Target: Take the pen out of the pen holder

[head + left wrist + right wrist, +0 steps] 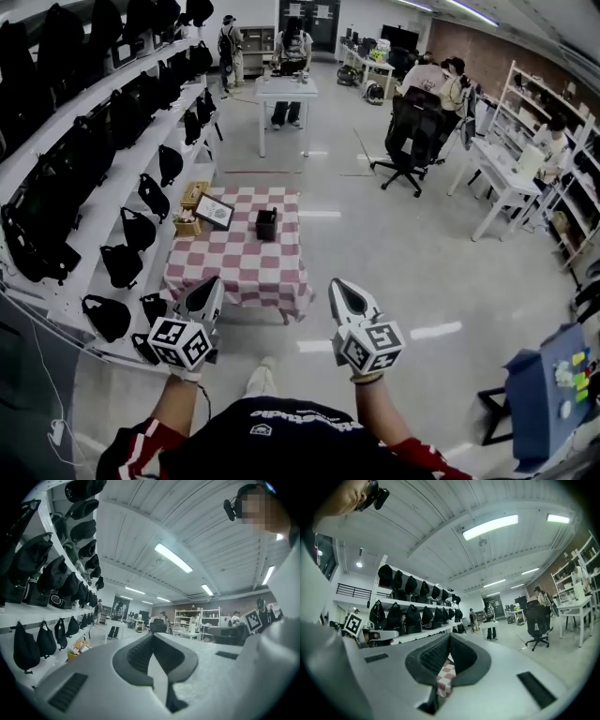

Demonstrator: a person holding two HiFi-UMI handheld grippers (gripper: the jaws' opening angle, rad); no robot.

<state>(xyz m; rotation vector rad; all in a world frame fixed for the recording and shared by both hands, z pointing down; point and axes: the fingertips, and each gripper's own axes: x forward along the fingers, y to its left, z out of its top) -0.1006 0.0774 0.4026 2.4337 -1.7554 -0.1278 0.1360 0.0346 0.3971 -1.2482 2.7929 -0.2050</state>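
Approach stage: both tools are well short of the work surface. Left gripper (pixel 208 291) and right gripper (pixel 339 289) are carried level in front of the person. They sit side by side, well apart, and both point toward 12 o'clock. This carriage suits walking up to a table rather than reaching into a container.

Jaw state: the left gripper view shows the two pads meeting at the tips with nothing between them. The right gripper view shows the same condition. There, only the checkered cloth (pixel 444 681) appears through the gap behind the closed tips. Both tools are empty. Closed jaws give a narrow profile for transit. One pair will probably have to be spread before it can take the pen.

Task object location: the pen holder (pixel 266 224) is a small black open-topped box. It stands upright on the low table (pixel 234 267), toward the far edge of the cloth. It lies at about 1 o'clock from the left gripper and 11 o'clock from the right gripper, well apart from both. The pen is presumably inside the holder but is too small to make out at this range.

Adjacent items:
- A framed picture (pixel 215 211) lies near the holder at its 9 o'clock.
- Wooden boxes (pixel 194 194) sit beyond the picture, at about 10 o'clock.
- Shelving (pixel 103 187) hung with black bags (pixel 122 264) runs along the table's 9 o'clock side.

Access judgement: the holder's 3 o'clock side is free of clutter, so the right gripper likely has the cleaner line. The left gripper could steady the holder if it tips.
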